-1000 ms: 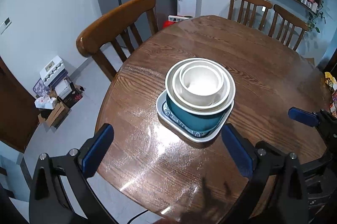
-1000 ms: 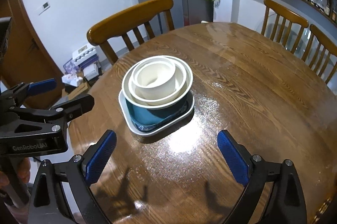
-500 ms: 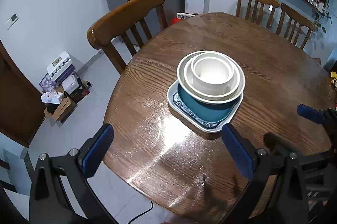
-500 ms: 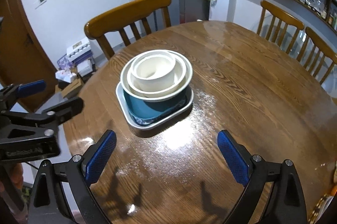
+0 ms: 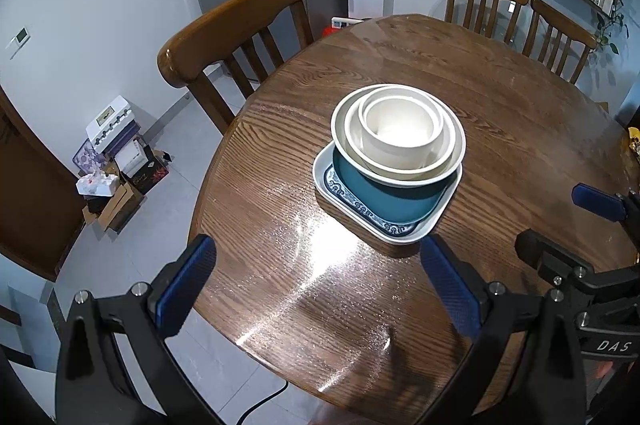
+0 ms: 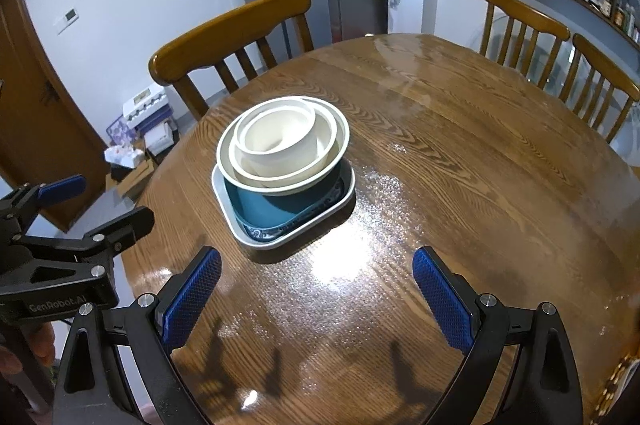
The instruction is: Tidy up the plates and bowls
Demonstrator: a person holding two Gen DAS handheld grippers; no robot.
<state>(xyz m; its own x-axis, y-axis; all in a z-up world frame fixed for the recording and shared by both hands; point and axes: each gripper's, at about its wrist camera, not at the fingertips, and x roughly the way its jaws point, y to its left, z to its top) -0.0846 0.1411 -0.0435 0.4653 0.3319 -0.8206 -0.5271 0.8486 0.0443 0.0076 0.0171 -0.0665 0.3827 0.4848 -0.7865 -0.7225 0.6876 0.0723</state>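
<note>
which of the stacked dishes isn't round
The bottom one: the white square plate with rounded corners and a blue patterned border. The teal bowl sitting on it and the three white bowls nested above are all round.

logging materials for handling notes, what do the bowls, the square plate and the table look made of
White bowls: likely glazed ceramic, smooth with a soft sheen; melamine is possible.
Teal bowl: same look, glossy solid colour.
Square plate: probably glazed ceramic, white rim with a blue printed border.
Table: wood with bold grain under a shiny coat that mirrors the light.
</note>
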